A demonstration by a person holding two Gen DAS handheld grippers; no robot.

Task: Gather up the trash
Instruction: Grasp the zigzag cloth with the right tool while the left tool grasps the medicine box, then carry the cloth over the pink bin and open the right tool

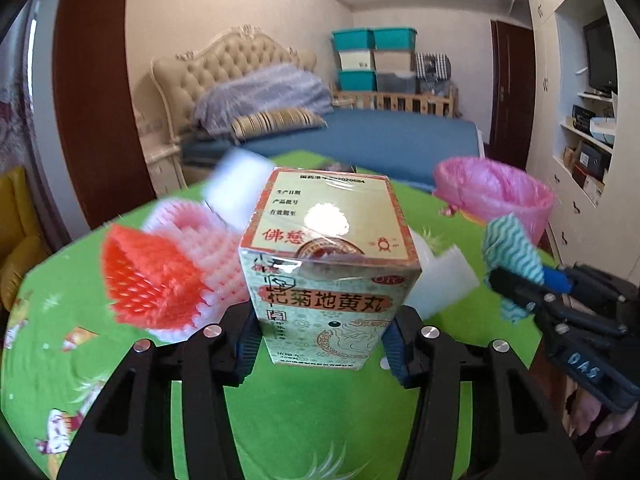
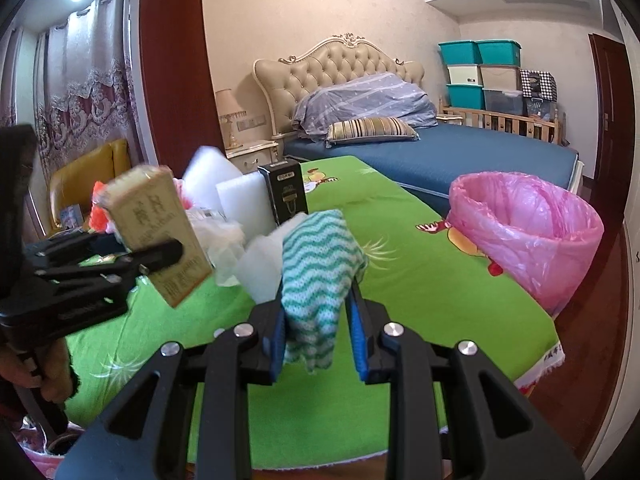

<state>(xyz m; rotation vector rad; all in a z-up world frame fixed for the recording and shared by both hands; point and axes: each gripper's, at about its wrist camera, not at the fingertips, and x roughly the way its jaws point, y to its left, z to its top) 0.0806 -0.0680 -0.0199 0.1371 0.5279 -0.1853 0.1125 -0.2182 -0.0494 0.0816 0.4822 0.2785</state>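
Note:
My left gripper [image 1: 320, 344] is shut on a cream and red medicine box [image 1: 328, 264], which it holds upright above the green tablecloth [image 1: 300, 420]. In the right wrist view the same box [image 2: 160, 224] hangs tilted at the left, clamped in the left gripper [image 2: 160, 256]. A green and white wavy cloth [image 2: 320, 264] is pinched between the blue pads of my right gripper [image 2: 318, 332], which is shut on it. That cloth [image 1: 510, 244] and the right gripper [image 1: 516, 280] also show at the right of the left wrist view. A bin lined with a pink bag [image 2: 528, 232] stands open at the table's right edge.
Red foam netting [image 1: 152, 276], pink foam netting [image 1: 200, 236] and white foam blocks [image 1: 440, 284] lie behind the box. A black carton [image 2: 284, 190] and crumpled clear plastic [image 2: 224, 248] sit mid-table. A bed with a blue sheet [image 2: 460, 156] lies beyond the table. A hand [image 2: 48, 376] grips the left handle.

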